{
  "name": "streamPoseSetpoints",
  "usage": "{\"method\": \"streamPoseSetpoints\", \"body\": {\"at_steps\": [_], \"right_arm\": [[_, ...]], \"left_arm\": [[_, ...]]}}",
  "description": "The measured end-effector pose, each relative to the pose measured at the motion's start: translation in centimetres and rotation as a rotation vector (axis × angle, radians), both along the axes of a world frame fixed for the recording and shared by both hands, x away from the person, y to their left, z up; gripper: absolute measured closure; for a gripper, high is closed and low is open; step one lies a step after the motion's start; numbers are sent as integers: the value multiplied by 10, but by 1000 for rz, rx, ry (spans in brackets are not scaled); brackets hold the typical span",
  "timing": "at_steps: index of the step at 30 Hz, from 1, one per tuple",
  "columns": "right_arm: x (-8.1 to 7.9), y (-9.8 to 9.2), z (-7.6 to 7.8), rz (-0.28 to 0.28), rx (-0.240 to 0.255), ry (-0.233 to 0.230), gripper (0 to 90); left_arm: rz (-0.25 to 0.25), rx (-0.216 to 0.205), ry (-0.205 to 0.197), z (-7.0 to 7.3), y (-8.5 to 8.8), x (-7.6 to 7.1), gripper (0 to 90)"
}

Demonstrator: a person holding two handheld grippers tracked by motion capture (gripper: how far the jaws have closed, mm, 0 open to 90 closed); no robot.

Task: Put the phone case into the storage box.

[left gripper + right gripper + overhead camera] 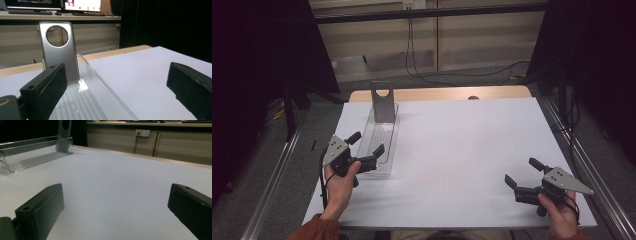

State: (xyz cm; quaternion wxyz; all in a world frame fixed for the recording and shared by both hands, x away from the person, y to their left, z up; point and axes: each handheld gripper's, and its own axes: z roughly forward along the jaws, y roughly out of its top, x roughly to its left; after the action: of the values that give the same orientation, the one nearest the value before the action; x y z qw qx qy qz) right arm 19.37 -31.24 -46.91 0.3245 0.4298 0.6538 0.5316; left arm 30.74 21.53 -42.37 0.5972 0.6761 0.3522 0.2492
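Your left gripper (368, 149) gaping at the near end of the long clear plastic tray (388, 131), grey metal plate with round hole (382, 101) upright at its far end, your right gripper (522, 175) spread wide over bare white table (462, 145), far right.

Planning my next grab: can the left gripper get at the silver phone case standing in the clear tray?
Probably yes: the left gripper is open at the tray's near end, nothing between it and the phone case.
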Motion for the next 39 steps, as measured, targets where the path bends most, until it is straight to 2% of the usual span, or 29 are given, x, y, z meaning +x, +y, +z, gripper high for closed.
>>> {"method": "streamPoseSetpoints", "body": {"at_steps": [1,3,7,9,10,13,15,16,17,20,22,26,27,29,32,33,34,35,36,37,39], "right_arm": [[0,0,0,-1,0,-1,1],[1,0,0,5,-3,-2,0],[2,2,0,4,1,1,1],[2,2,0,11,-2,3,0],[2,2,0,10,-2,3,1],[3,2,0,8,2,1,1],[3,1,0,11,-1,-1,0],[3,2,0,10,-1,0,1],[2,2,0,11,-2,0,1],[2,1,0,7,3,0,0],[2,1,0,4,4,-1,0],[2,0,0,4,2,-4,0],[2,0,0,-1,5,-4,1],[2,0,0,0,3,-5,1],[2,0,0,-2,4,-3,1],[2,0,1,-3,7,-1,0],[2,0,0,-1,3,-2,0],[2,-1,0,3,1,1,0],[3,0,0,-2,5,-2,0],[2,0,0,3,1,-2,0],[2,1,0,-2,5,-3,0]], "left_arm": [[2,-5,13,-1,2,-2,32],[29,18,-1,-3,5,-7,32],[34,18,-7,-6,10,-15,31],[63,41,-14,-10,13,-22,28],[68,30,-8,-11,14,-23,27],[95,34,4,-13,17,-29,26],[96,43,10,-15,19,-33,24],[99,33,12,-17,18,-35,24],[92,45,13,-18,19,-36,24],[113,40,20,-22,19,-41,26],[123,51,28,-24,20,-43,30],[104,44,29,-27,23,-48,29],[104,59,29,-27,25,-48,29],[117,47,35,-29,28,-50,29],[105,41,44,-31,32,-53,25],[117,36,46,-32,33,-53,23],[131,60,43,-32,33,-55,23],[124,80,31,-31,32,-56,23],[128,85,19,-31,31,-57,23],[111,92,18,-30,31,-58,23],[108,70,14,-30,31,-61,23]]}}
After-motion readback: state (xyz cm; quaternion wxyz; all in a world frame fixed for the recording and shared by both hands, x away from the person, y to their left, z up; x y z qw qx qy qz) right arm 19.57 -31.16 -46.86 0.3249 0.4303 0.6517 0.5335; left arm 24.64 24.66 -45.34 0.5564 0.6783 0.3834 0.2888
